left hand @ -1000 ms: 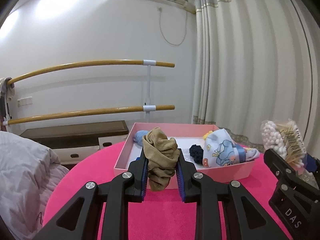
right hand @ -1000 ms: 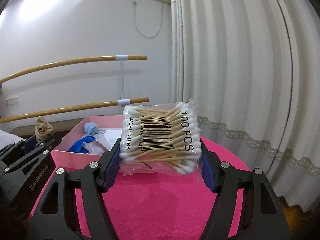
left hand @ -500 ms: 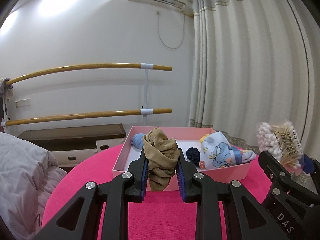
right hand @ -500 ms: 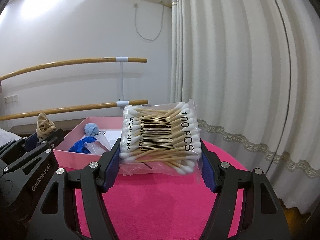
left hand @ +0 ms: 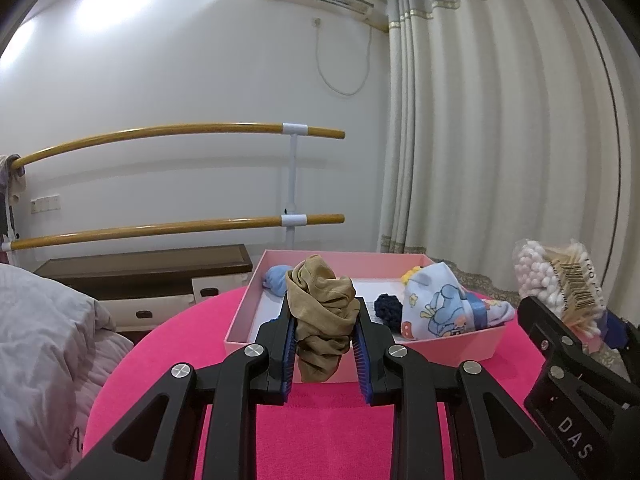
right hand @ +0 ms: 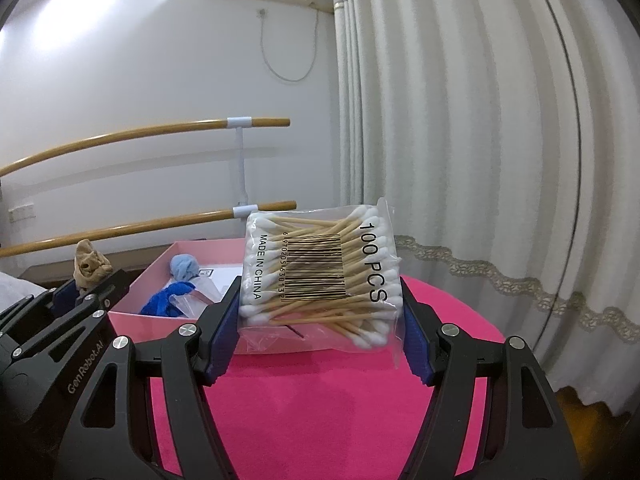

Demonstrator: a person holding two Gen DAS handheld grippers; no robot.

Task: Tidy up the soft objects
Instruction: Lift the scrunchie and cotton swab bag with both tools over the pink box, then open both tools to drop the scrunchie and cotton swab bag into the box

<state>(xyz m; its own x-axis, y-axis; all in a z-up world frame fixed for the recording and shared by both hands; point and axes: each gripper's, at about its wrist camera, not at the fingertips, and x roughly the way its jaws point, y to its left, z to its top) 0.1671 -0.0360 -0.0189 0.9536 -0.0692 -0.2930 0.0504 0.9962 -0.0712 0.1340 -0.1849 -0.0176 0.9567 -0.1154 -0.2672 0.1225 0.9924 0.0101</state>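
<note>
Left gripper (left hand: 323, 334): jaws clenched on a bunched tan stocking (left hand: 322, 312), held above the pink surface (left hand: 320, 432) just near of the box; its lower end hangs in front of the box's near wall.
Right gripper (right hand: 320, 312): jaws grasping a clear bag of cotton swabs (right hand: 322, 276) by its two sides, bar code facing the camera, lifted off the surface to the right of the box.
Box (left hand: 452, 350): pink, low-walled, open, standing on the far part of the surface.
Inside the box: a light blue cloth ball (left hand: 276, 280) at the far left, a dark blue knitted piece (left hand: 386, 308) in the middle, a cartoon-print sock (left hand: 444, 304) leaning at the right, with something yellow behind it.
From the right wrist view: a blue cloth (right hand: 168, 300) and a bit of clear plastic lie near the box's near wall.
Background: two wooden bars on a white wall, a curtain to the right, grey bedding at the left edge.
</note>
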